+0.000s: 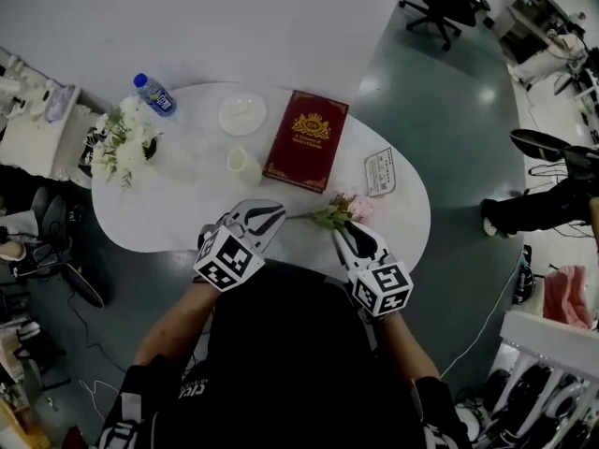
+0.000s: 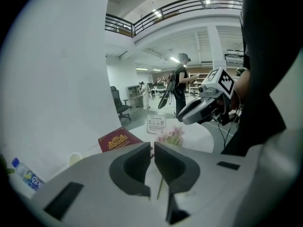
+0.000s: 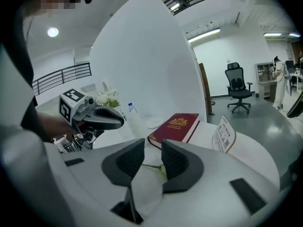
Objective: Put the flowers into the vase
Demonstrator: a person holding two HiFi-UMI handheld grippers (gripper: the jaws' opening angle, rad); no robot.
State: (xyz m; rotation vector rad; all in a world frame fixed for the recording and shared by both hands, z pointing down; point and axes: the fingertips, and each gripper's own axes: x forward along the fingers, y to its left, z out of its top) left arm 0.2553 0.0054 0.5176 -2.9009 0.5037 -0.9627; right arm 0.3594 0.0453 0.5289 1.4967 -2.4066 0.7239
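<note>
The flower (image 1: pixel 348 210) lies flat on the white table (image 1: pixel 187 218) at its near edge. The pink head is toward the right gripper (image 1: pixel 343 232) and the thin green stem runs toward the left gripper (image 1: pixel 271 215). Handling est.: very light and limp. The petals are soft and bruise easily, the leaves are loose, and the stem is slim, semi-stiff and likely to roll or slip between smooth pads. Rec. grip pt.: mid-stem, below the leaves, never on the head, with light pressure only. The left gripper's dark pads are pressed together. The stem shows in line with the slit just behind the tips, but it cannot be told whether it is nipped or only lies beneath. The right gripper's jaws stand partly spread with nothing between the pads, and stem and leaf lie on the table beyond the gap. Both tools have matte grey shells and dark, curved pads. A clear vessel (image 3: pixel 135 126), prob. the vase, stands well apart across the table, near a white bouquet (image 1: pixel 120 143). Other items: 1 hard, glossy red book (image 1: pixel 306 138), 1 plastic bottle (image 1: pixel 154 94), 1 white plate (image 1: pixel 242 113) and 1 paper card (image 1: pixel 380 171).
</note>
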